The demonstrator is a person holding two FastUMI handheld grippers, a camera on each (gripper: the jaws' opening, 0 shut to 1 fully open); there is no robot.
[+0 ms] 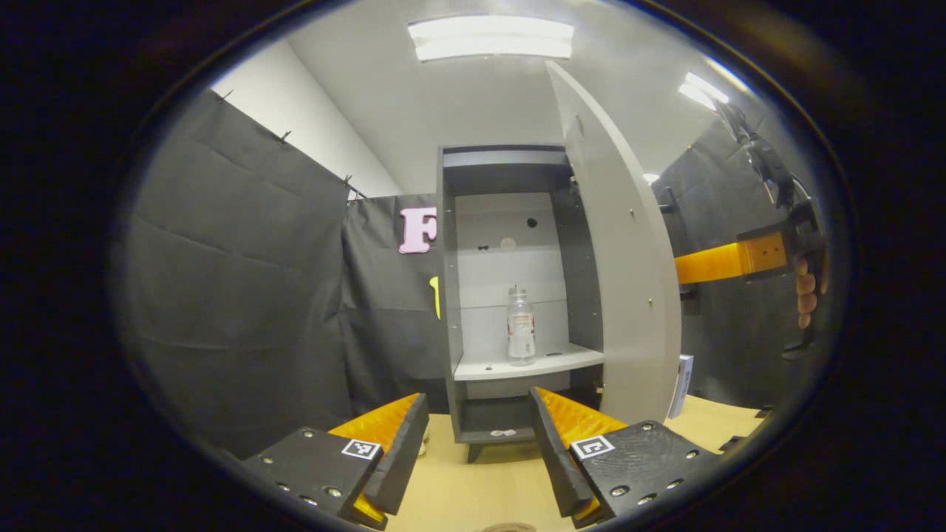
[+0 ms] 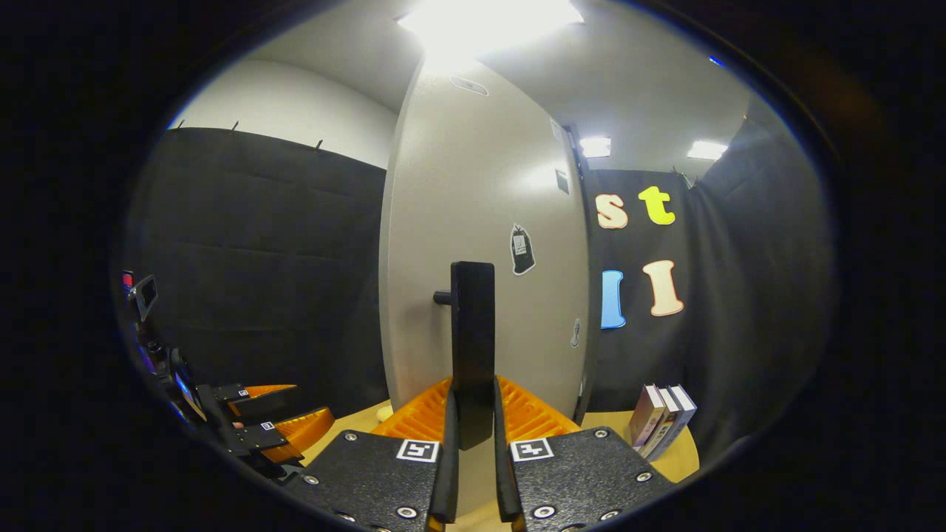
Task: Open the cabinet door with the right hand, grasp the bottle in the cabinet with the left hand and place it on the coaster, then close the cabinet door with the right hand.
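With the right claw (image 2: 473,421) clamped on the door handle (image 2: 473,332), drive the spread, empty left claw (image 1: 479,443) straight to the bottle (image 1: 521,326) (mid-body).

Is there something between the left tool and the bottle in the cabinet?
Nothing visible. The door is swung open to the right, and the bottle stands alone on its shelf, straight ahead of the open left tool.
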